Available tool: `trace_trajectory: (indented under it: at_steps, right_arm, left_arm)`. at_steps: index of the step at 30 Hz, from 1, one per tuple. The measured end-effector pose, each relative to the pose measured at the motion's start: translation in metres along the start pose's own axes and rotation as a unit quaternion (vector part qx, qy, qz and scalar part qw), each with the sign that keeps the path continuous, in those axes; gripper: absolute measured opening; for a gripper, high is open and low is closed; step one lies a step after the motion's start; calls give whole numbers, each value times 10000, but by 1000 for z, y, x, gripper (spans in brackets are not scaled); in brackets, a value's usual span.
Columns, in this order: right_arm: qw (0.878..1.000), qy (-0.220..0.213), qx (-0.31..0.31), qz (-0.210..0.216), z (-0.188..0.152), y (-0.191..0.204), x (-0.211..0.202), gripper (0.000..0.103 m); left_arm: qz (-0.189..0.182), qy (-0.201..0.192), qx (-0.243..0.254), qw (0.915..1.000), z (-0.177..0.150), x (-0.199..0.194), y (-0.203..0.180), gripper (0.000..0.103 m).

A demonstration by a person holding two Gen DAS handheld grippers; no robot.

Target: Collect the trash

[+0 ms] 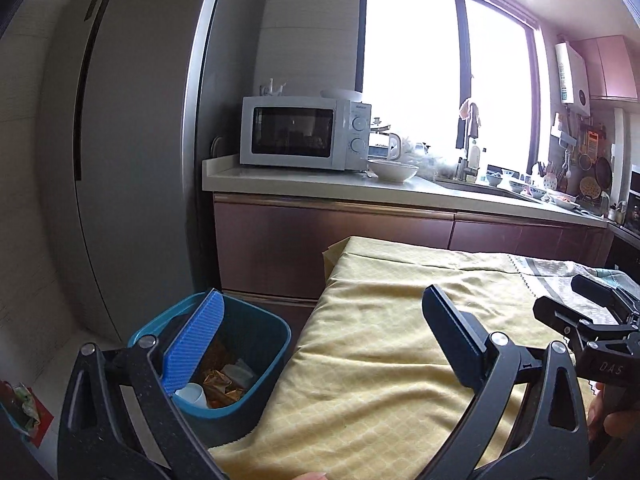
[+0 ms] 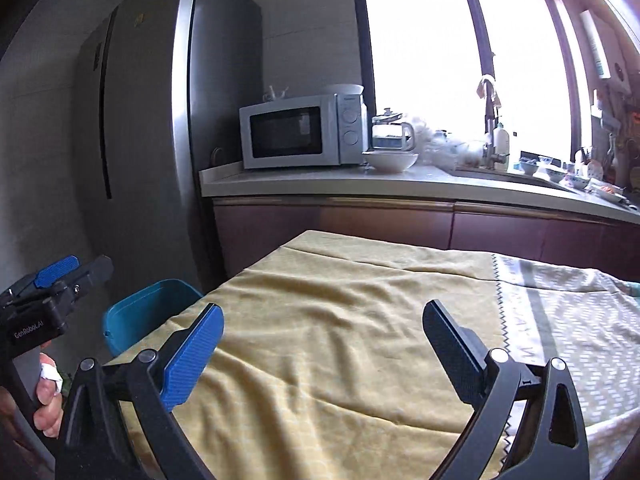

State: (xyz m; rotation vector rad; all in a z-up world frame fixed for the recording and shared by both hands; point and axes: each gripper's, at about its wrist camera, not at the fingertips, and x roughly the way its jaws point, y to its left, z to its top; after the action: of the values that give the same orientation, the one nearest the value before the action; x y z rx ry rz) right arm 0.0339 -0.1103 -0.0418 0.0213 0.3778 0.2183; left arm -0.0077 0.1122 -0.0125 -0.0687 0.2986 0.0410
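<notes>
A teal trash bin (image 1: 276, 356) stands on the floor at the table's left end; inside it lie crumpled wrappers (image 1: 222, 388) and a white cup (image 1: 191, 394). My left gripper (image 1: 324, 340) is open and empty, its blue pad over the bin and its dark pad over the yellow cloth. My right gripper (image 2: 322, 356) is open and empty above the cloth-covered table (image 2: 340, 320). In the right wrist view the bin (image 2: 148, 304) peeks out past the table corner, with the left gripper (image 2: 78, 272) above it. The right gripper (image 1: 576, 304) shows at the right edge of the left wrist view.
A tall grey fridge (image 1: 132, 160) stands behind the bin. The counter (image 1: 320, 184) holds a white microwave (image 1: 304, 132), a bowl (image 1: 394, 170), a kettle and a sink with dishes. A patterned cloth (image 2: 580, 320) covers the table's right part. A hand (image 2: 48, 400) grips the left handle.
</notes>
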Motion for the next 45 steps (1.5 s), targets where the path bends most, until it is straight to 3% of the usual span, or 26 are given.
trace_trajectory:
  at_steps: [17,45]
  right_arm:
    - [9980,-436,208,-396,-19,-27,-44,96]
    - [9962,-528,366,-581,-22,-41,-57,96]
  left_arm:
    - [-124,-331,331,9988,-9,-25,-42,98]
    - [-73,-390,330,9987,-11,-29,-45,98]
